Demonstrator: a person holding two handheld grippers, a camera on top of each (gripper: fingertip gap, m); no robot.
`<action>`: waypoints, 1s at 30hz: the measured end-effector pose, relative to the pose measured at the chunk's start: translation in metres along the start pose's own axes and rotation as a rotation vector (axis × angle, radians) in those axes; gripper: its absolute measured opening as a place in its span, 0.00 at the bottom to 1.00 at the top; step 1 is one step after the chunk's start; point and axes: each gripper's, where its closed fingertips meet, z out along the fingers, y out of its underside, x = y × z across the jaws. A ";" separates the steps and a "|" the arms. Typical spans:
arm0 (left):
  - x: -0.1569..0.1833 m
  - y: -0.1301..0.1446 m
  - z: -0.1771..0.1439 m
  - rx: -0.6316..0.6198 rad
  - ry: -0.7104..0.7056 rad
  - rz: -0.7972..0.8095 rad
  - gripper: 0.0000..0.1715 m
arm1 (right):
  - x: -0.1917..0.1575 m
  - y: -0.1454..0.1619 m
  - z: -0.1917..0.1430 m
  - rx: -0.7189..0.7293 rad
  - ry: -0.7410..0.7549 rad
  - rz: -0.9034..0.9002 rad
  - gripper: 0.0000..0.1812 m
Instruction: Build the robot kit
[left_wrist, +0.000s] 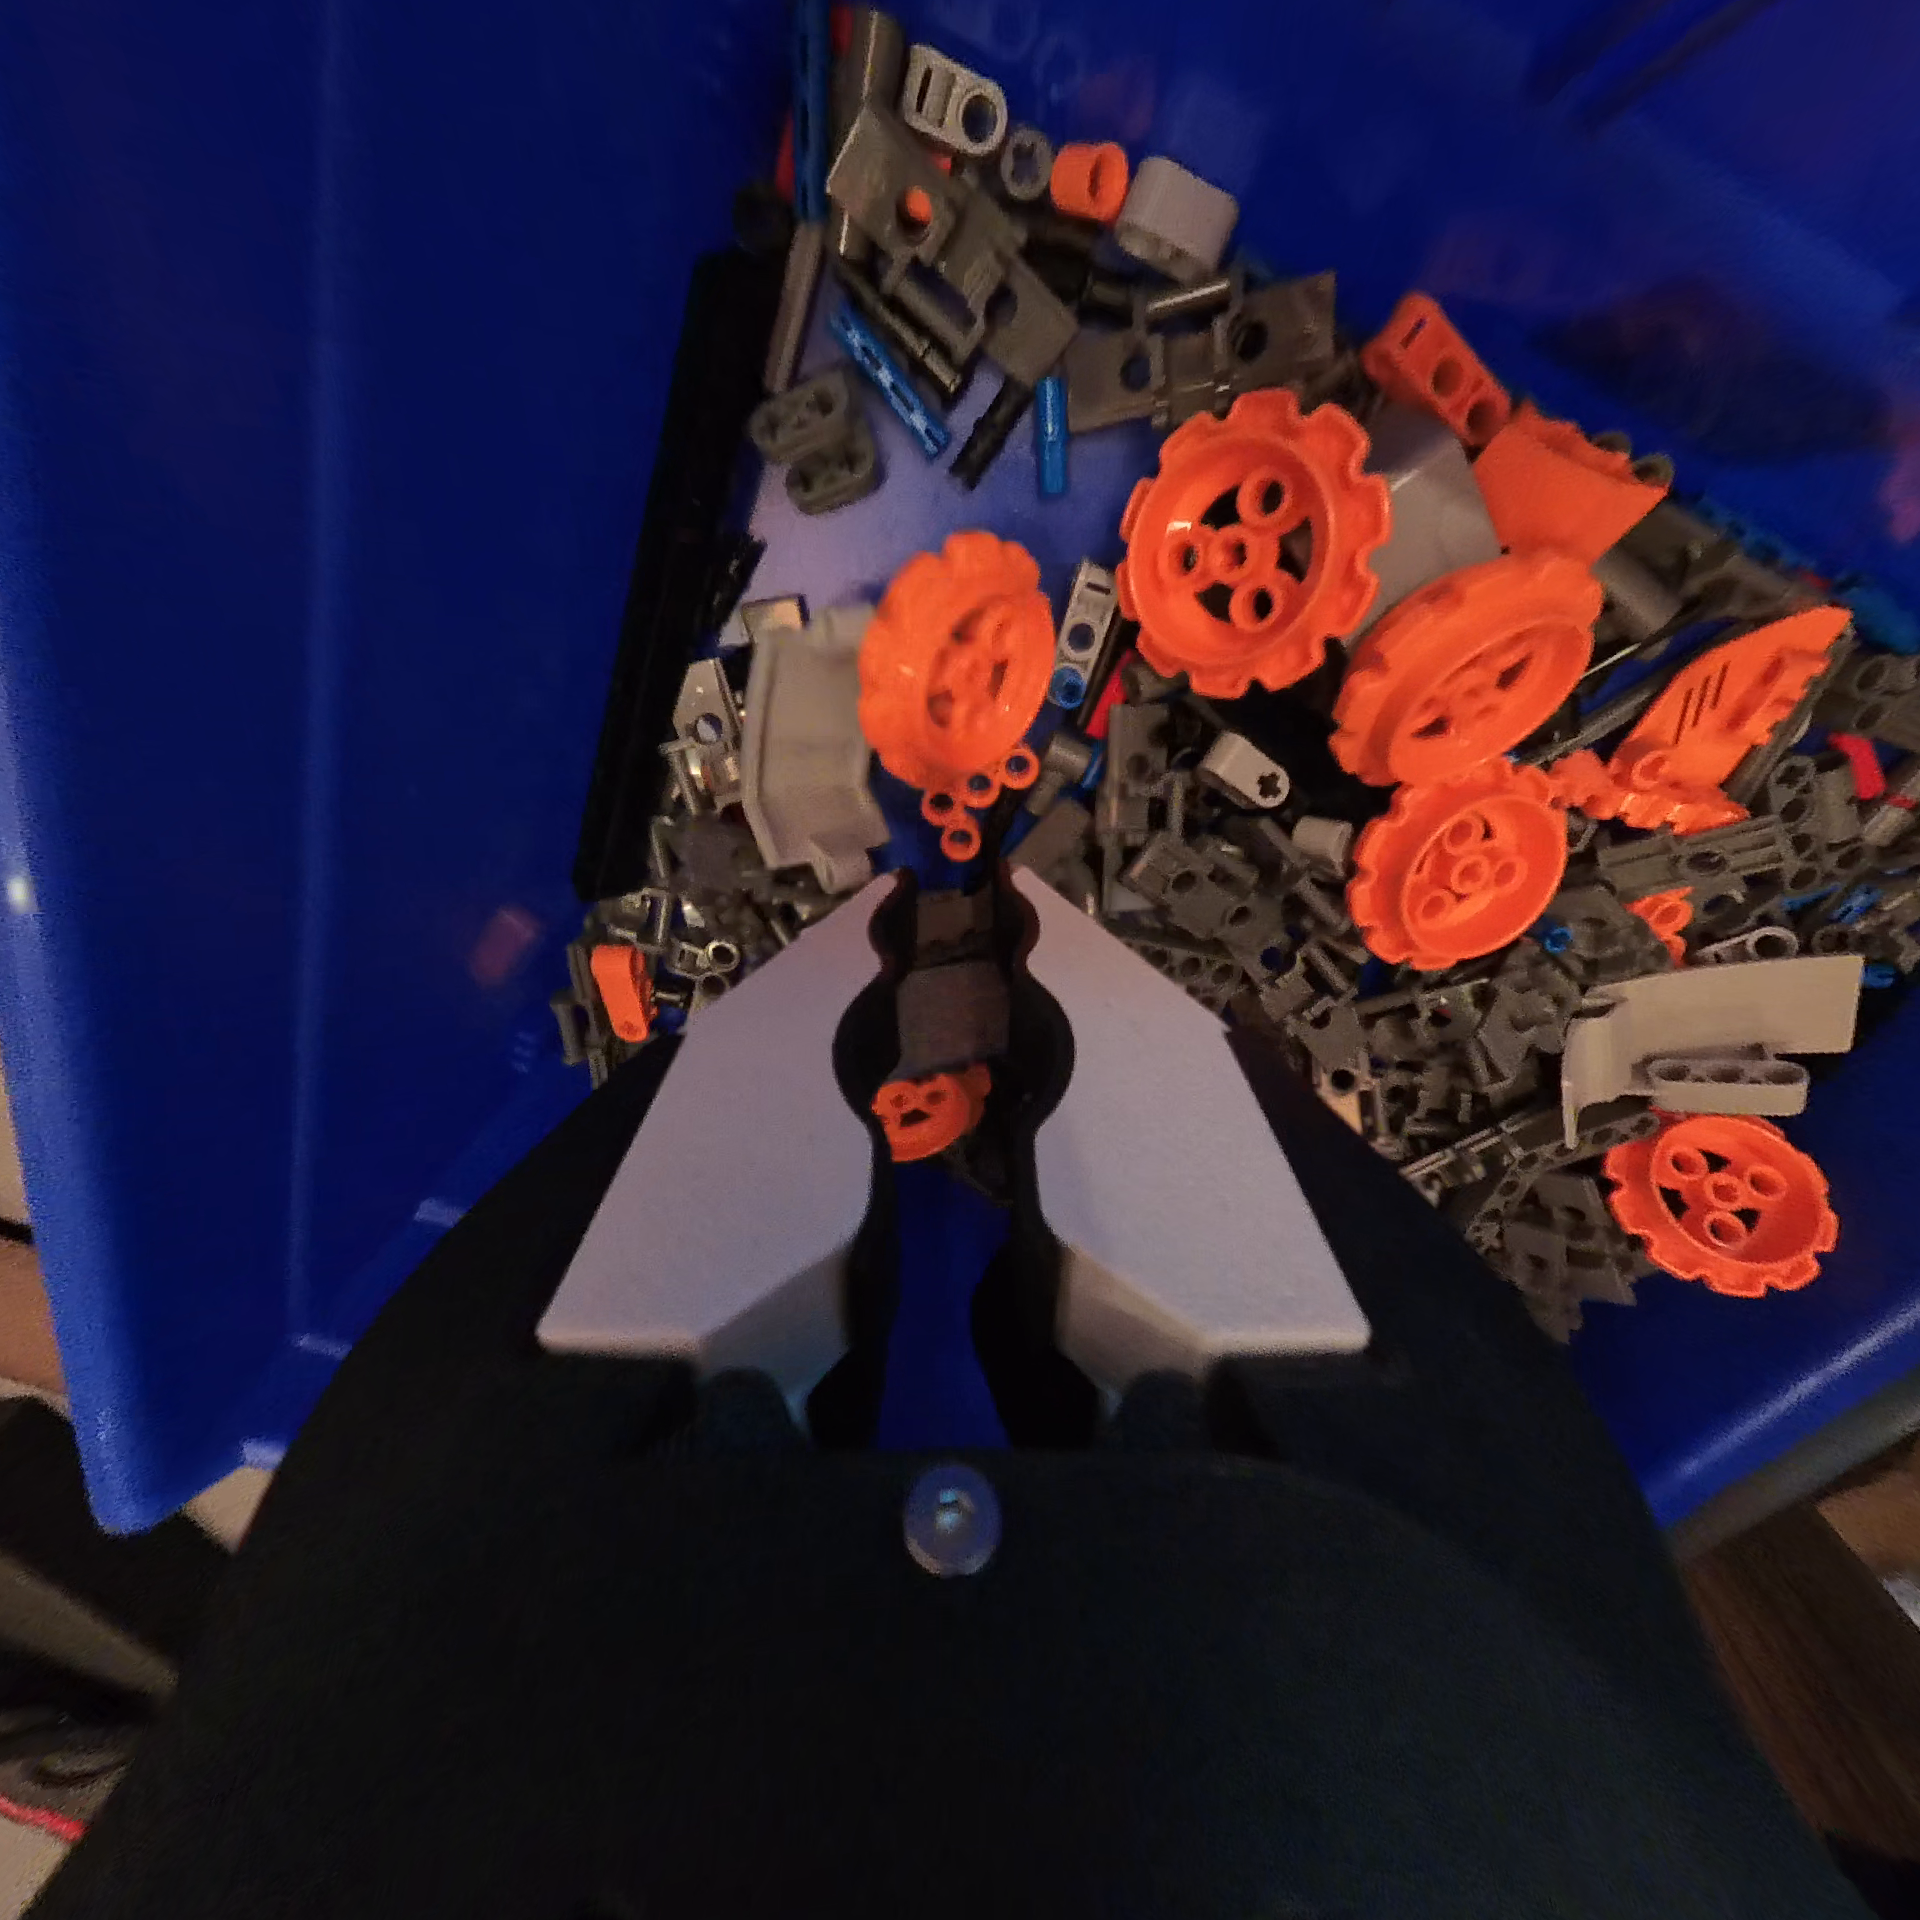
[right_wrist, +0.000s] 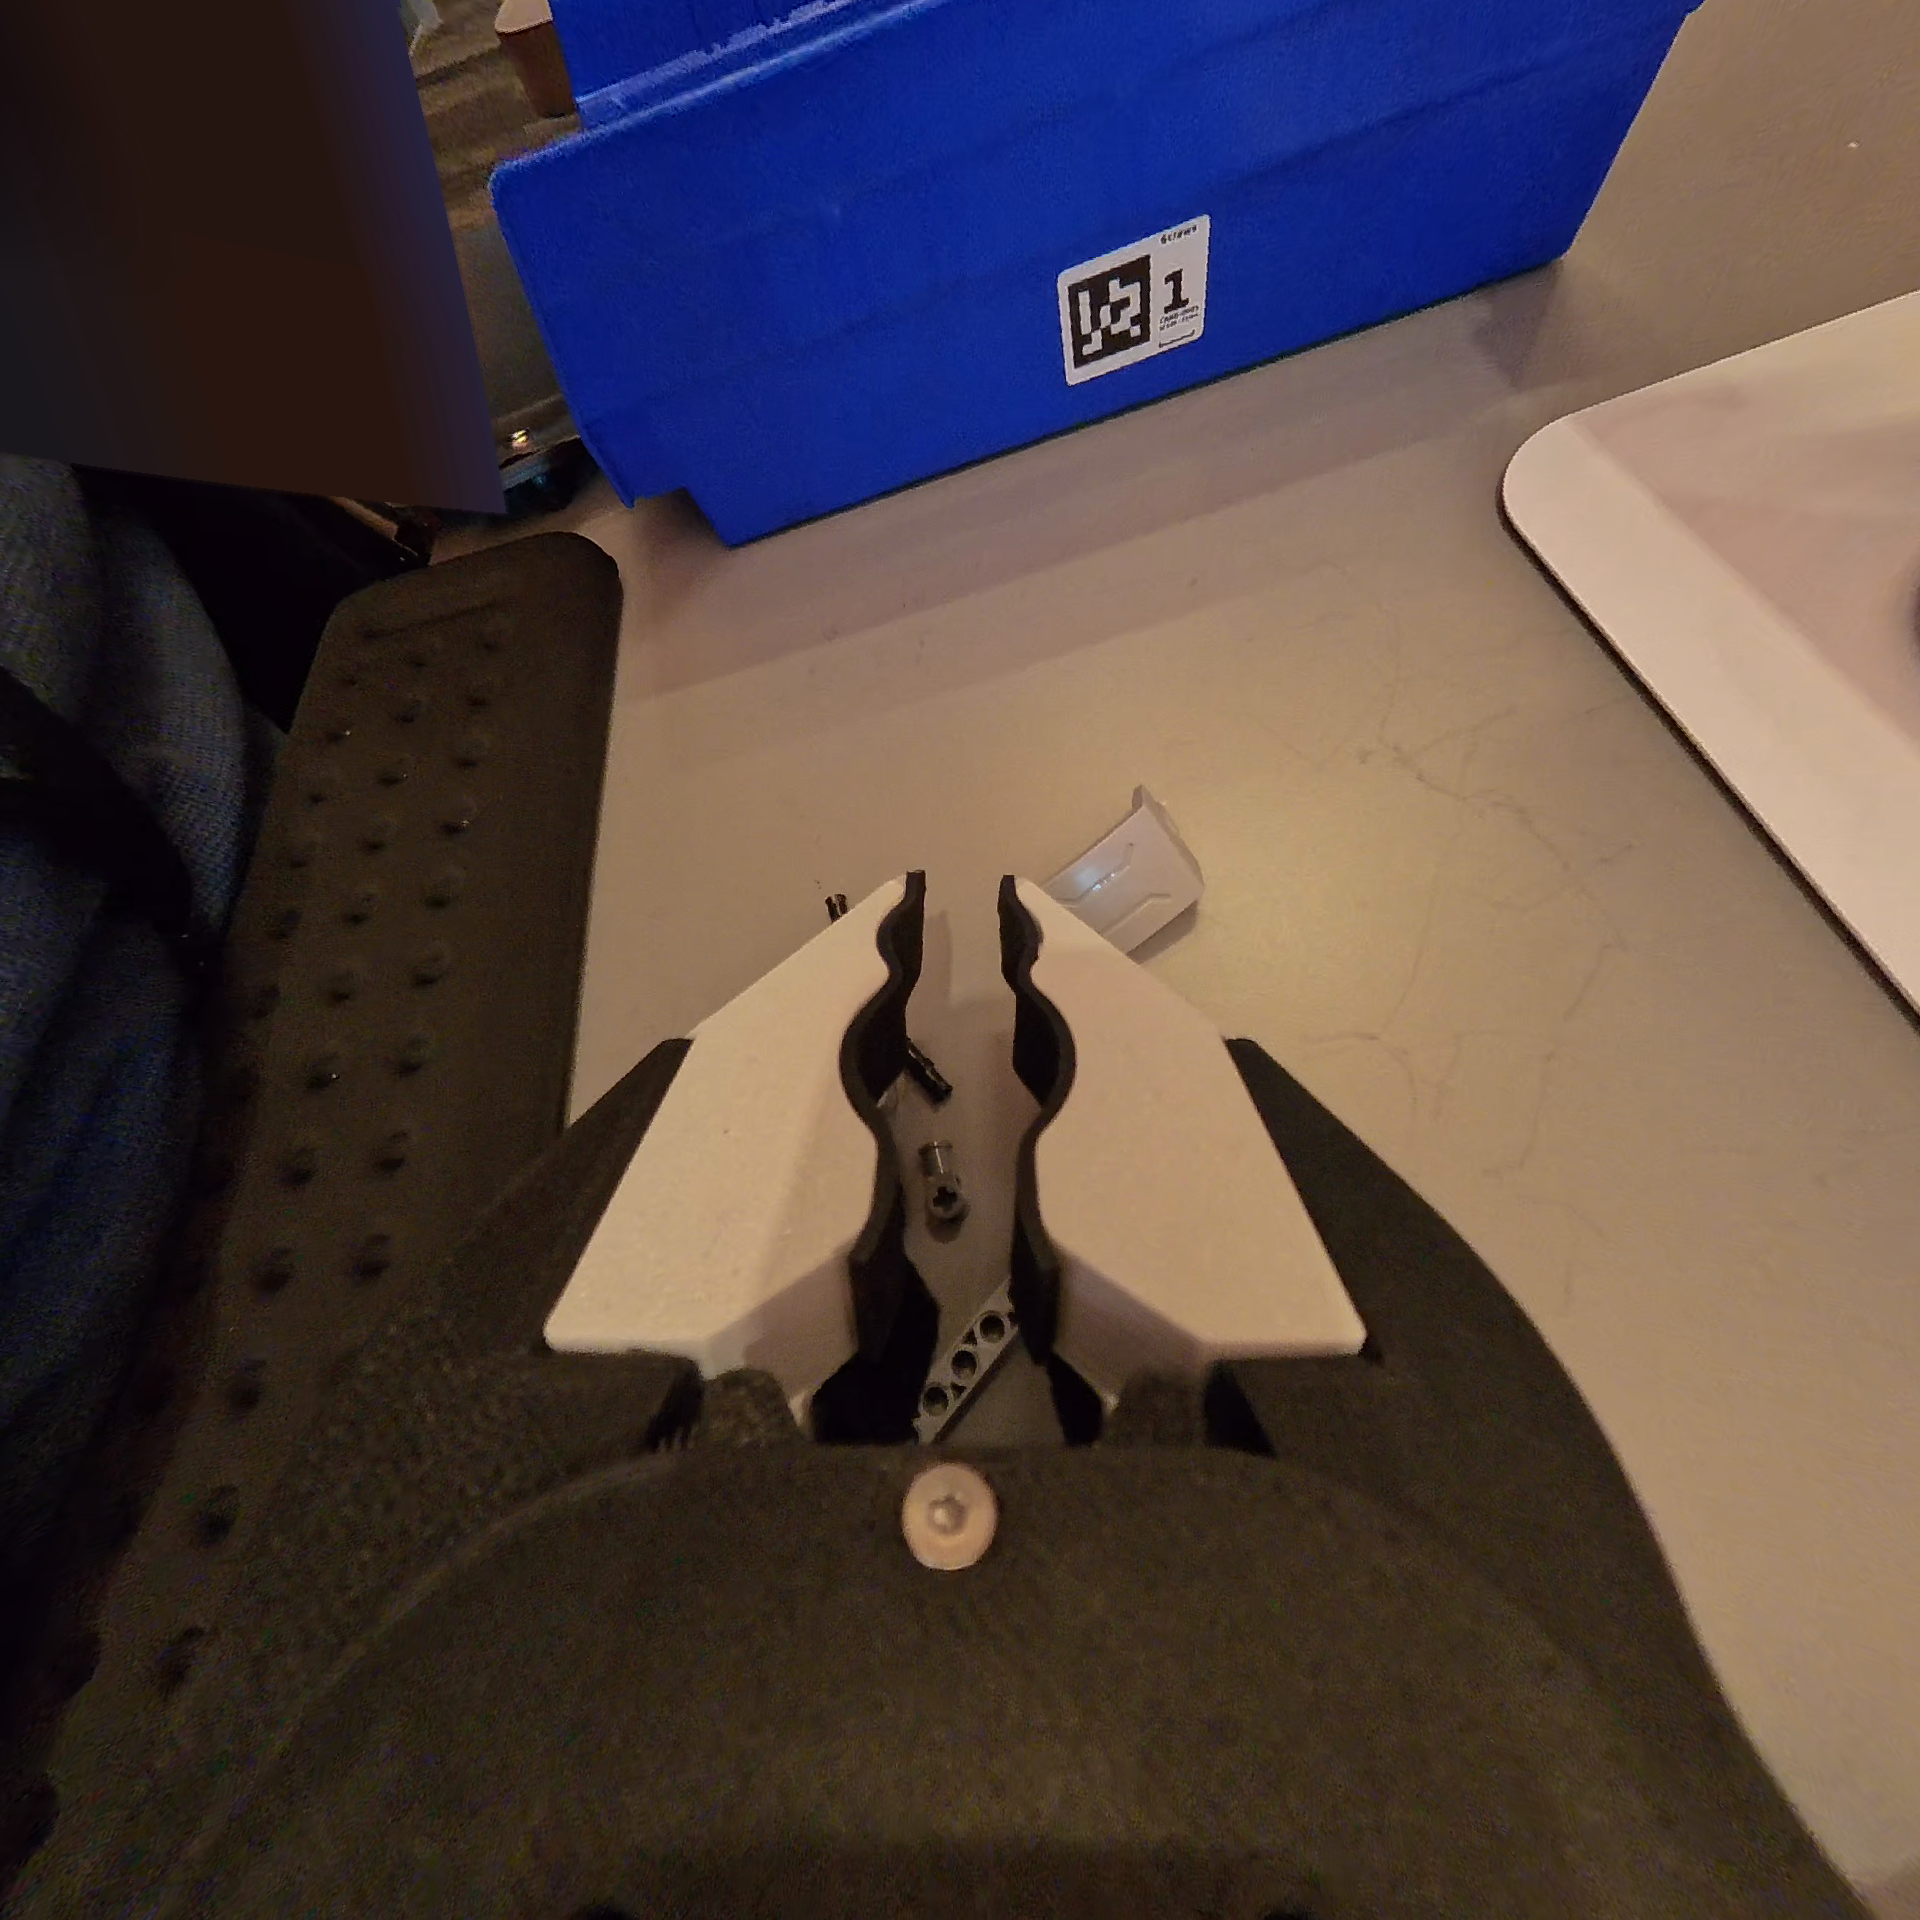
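You are looking into a glossy blue plastic bin (left_wrist: 364, 623) holding shiny orange plastic wheels (left_wrist: 1252, 540) and matt grey plastic pieces (left_wrist: 1195, 873). Your right gripper (right_wrist: 958, 899) is showing matt white fingers (right_wrist: 727, 1143), black rubbery linings and a grainy black body, hovering over a smooth grey surface (right_wrist: 1299, 727) beside a dimpled black foam pad (right_wrist: 416, 831).

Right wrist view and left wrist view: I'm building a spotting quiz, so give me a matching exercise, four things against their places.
Things
1. orange toothed wheel
2. light grey curved panel
3. small grey bush
4. white code sticker

Places
A. on the table, between the fingers of the right gripper
B. on the blue bin, outer wall
C. inside the bin, on the parts pile
D. on the table, just past the right fingertips

Pairs: 1-C, 2-D, 3-A, 4-B
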 end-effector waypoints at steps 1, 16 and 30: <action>0.000 0.000 -0.002 0.003 -0.008 0.007 0.07 | 0.000 0.000 0.000 0.000 0.000 0.000 0.06; 0.010 -0.088 -0.014 0.277 -0.045 0.185 0.08 | 0.001 0.003 0.003 -0.005 -0.005 0.002 0.06; 0.006 -0.076 0.013 0.190 0.009 0.135 0.00 | 0.002 0.004 0.002 -0.005 -0.005 0.010 0.06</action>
